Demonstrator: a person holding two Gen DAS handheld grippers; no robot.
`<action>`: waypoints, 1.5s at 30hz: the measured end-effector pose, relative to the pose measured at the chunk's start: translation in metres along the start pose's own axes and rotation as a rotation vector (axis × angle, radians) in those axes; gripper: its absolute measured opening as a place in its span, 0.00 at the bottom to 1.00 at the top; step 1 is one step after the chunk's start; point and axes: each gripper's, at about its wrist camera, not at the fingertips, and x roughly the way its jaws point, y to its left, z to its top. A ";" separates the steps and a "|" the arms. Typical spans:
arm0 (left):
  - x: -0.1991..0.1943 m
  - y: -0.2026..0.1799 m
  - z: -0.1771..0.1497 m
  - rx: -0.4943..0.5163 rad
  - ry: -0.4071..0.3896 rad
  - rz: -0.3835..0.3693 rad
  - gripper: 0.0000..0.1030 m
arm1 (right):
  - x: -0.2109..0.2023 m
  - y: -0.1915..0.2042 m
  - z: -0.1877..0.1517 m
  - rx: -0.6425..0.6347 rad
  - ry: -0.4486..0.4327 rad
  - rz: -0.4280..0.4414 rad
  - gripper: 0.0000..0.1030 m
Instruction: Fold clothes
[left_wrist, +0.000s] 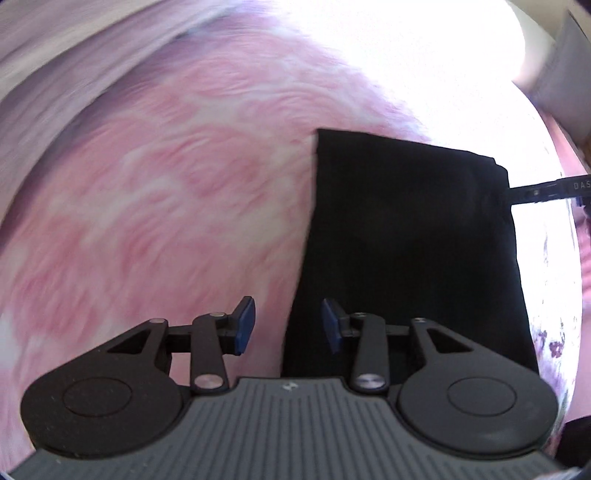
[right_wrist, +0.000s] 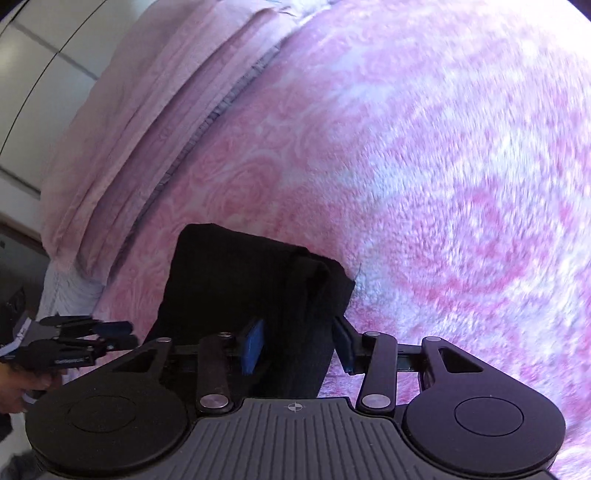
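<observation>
Garment: black folded cloth (right_wrist: 251, 280) on pink bed blanket (right_wrist: 424, 147), long axis up-frame | right gripper (right_wrist: 299, 349) jaws part-open astride its right edge, nothing pinched | left gripper (left_wrist: 288, 325) part-open, empty, at its lower-left edge

A plush pink blanket (right_wrist: 424, 155) with a pale rose-swirl pattern covers most of both wrist views as the working surface; in the left wrist view its upper right part is washed out by bright light. Beyond its stitched edge, in the right wrist view, lies a band of lighter pink bedding (right_wrist: 147, 99) in long creased folds. Past the bedding, at the upper left of that view, stands a white panelled surface (right_wrist: 33, 74) crossed by dark seams.
</observation>
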 end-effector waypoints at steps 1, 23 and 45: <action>-0.010 0.006 -0.012 -0.047 -0.003 0.011 0.36 | -0.004 0.004 0.002 -0.028 0.001 -0.007 0.43; 0.000 0.042 -0.152 -0.646 -0.034 -0.143 0.48 | 0.032 0.014 -0.101 0.180 0.059 0.178 0.67; 0.013 -0.222 -0.132 -0.712 0.114 -0.494 0.15 | -0.023 0.024 0.102 -0.451 0.483 -0.113 0.25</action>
